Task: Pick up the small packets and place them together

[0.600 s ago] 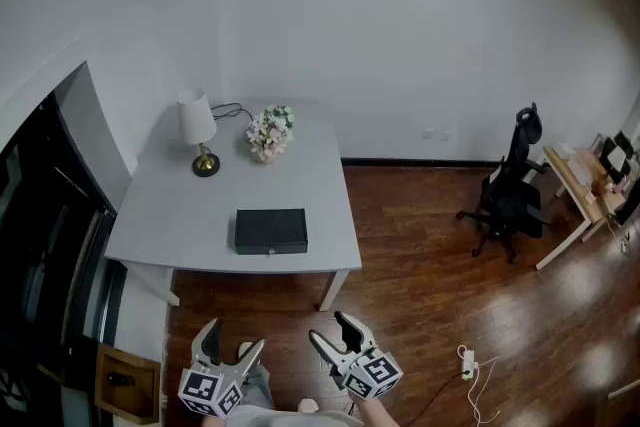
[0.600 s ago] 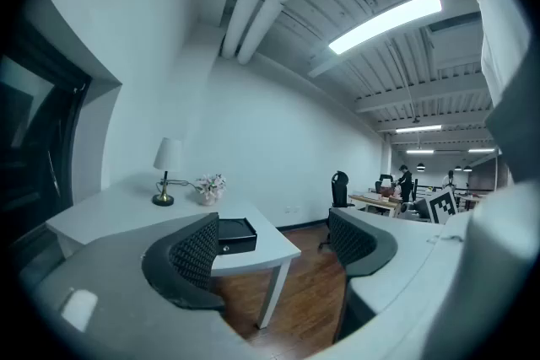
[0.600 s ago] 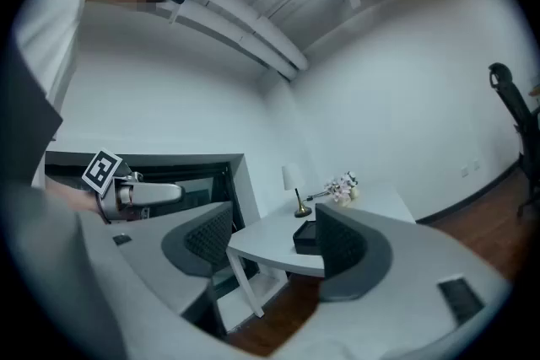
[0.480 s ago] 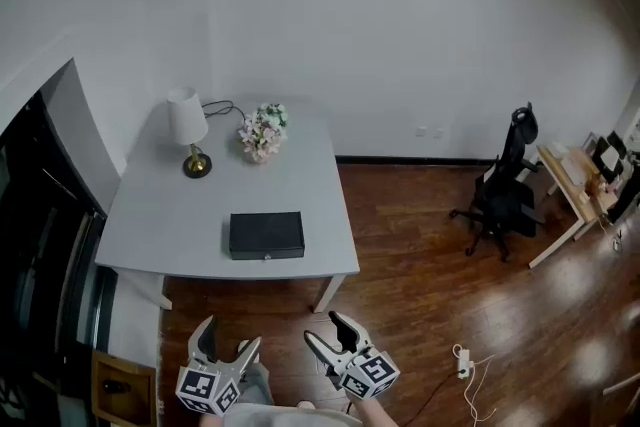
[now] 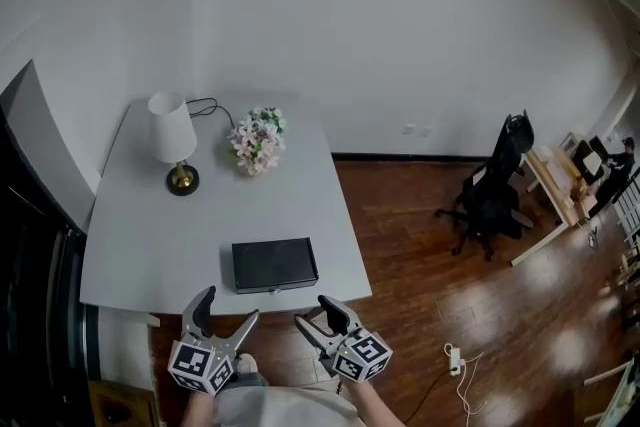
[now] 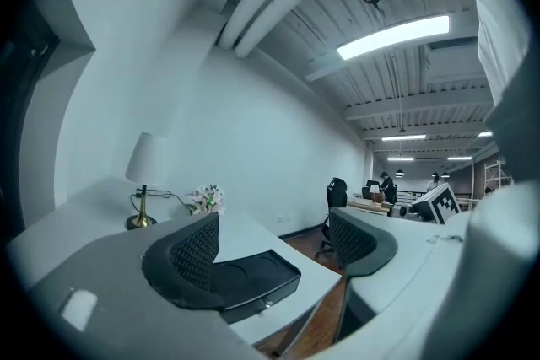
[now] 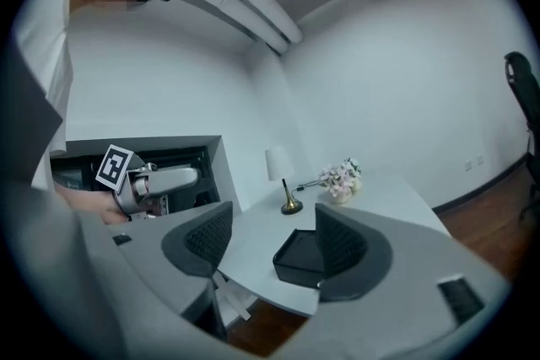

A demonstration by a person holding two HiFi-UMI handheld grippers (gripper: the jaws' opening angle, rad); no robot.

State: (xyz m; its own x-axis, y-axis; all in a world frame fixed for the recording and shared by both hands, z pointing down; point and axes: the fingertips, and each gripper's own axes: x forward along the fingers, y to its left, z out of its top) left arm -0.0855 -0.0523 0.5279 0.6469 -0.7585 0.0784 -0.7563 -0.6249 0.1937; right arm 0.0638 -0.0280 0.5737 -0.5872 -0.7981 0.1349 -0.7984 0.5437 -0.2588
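No small packets show in any view. A flat black box (image 5: 275,264) lies near the front edge of the grey table (image 5: 140,245). It also appears past the jaws in both gripper views, as the black box (image 6: 253,274) and the black box (image 7: 297,253). My left gripper (image 5: 225,312) and right gripper (image 5: 318,315) hover side by side just in front of the table's front edge. Both point at the box, apart from it. The left gripper (image 6: 274,244) is open with nothing between its pads. The right gripper (image 7: 272,240) is open and empty too.
A white-shaded lamp (image 5: 172,140) and a pot of flowers (image 5: 257,140) stand at the back of the table. A black office chair (image 5: 490,195) and a wooden desk (image 5: 550,190) are on the right. A power strip (image 5: 452,358) lies on the wood floor. A dark unit (image 5: 40,315) borders the left.
The view has come closer to the table, which now sits lower and larger in the frame. Both grippers have reached its front edge, with jaws open as before.
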